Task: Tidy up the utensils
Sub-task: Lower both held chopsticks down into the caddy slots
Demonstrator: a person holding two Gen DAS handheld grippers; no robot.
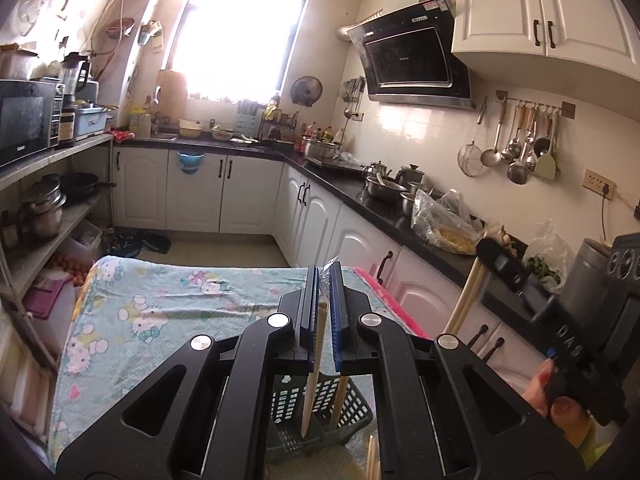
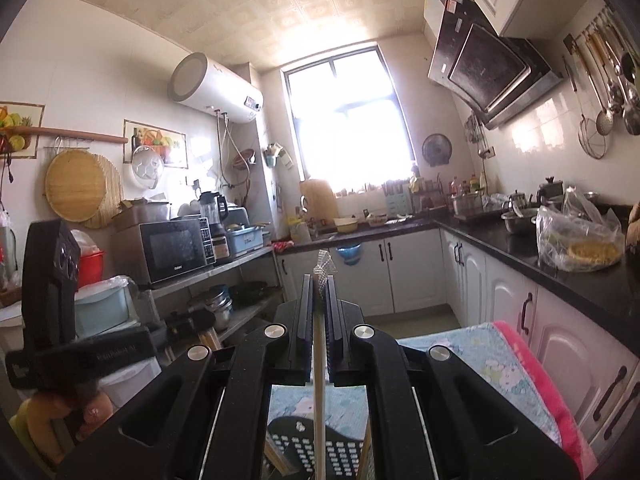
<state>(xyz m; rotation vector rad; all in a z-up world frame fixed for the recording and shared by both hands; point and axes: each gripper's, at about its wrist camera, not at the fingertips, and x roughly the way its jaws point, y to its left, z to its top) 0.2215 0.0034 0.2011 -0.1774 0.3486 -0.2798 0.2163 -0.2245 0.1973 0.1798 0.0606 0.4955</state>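
In the left wrist view my left gripper (image 1: 325, 276) is shut on a pair of wooden chopsticks (image 1: 314, 380) in a clear wrapper. They hang down over a dark green slotted basket (image 1: 352, 412) on the table. My right gripper (image 1: 490, 250) is out to the right, shut on its own wooden chopsticks (image 1: 466, 300), with a hand (image 1: 560, 404) holding it. In the right wrist view the right gripper (image 2: 319, 284) pinches the chopsticks (image 2: 318, 380), and the wrapper tip (image 2: 325, 270) sticks out above the jaws. The basket (image 2: 344, 452) lies below. The left gripper (image 2: 192, 322) shows at the left.
The table wears a light blue cartoon-cat cloth (image 1: 160, 300) with a pink towel (image 2: 536, 368) along its right edge. A black counter (image 1: 384, 216) on the right carries pots and plastic bags. Metal shelves with a microwave (image 1: 28, 120) line the left.
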